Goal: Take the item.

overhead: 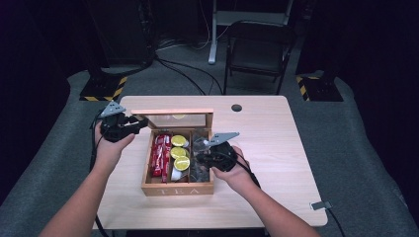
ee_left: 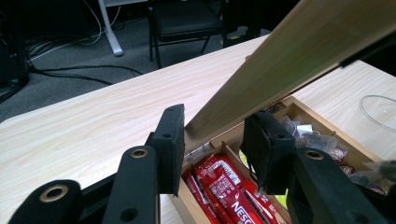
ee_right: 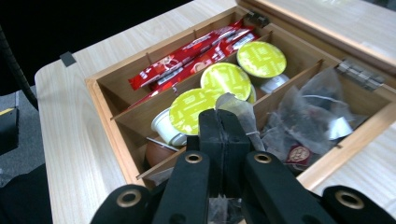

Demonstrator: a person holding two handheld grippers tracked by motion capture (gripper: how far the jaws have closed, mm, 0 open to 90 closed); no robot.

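The tea box (overhead: 178, 189) is sitting near the front middle of the table (overhead: 276, 148), its lid (overhead: 172, 112) standing up at the far side. From the high view, the left gripper (overhead: 129, 124) is reaching to the lid's left end, while the right gripper (overhead: 207, 154) is hovering over the right compartment, where clear tea bags (overhead: 200, 140) are lying; red sachets (overhead: 161, 154) are filling the left compartment and yellow-lidded pods (overhead: 180, 152) the middle one. In the left gripper view, the left gripper (ee_left: 214, 140) is clamping the wooden lid (ee_left: 289, 60) between its pads, holding it tilted open above the red sachets (ee_left: 224, 184); a folding chair (ee_left: 184, 21) is standing on the floor beyond the table. In the right gripper view, the right gripper (ee_right: 224, 128) is pinching its jaws together on a tea bag (ee_right: 240, 107), which is sticking out past the tips, just above the divider between the pods (ee_right: 224, 79) and the heap of tea bags (ee_right: 308, 112); the box's near wall (ee_right: 107, 121) is running along the left.
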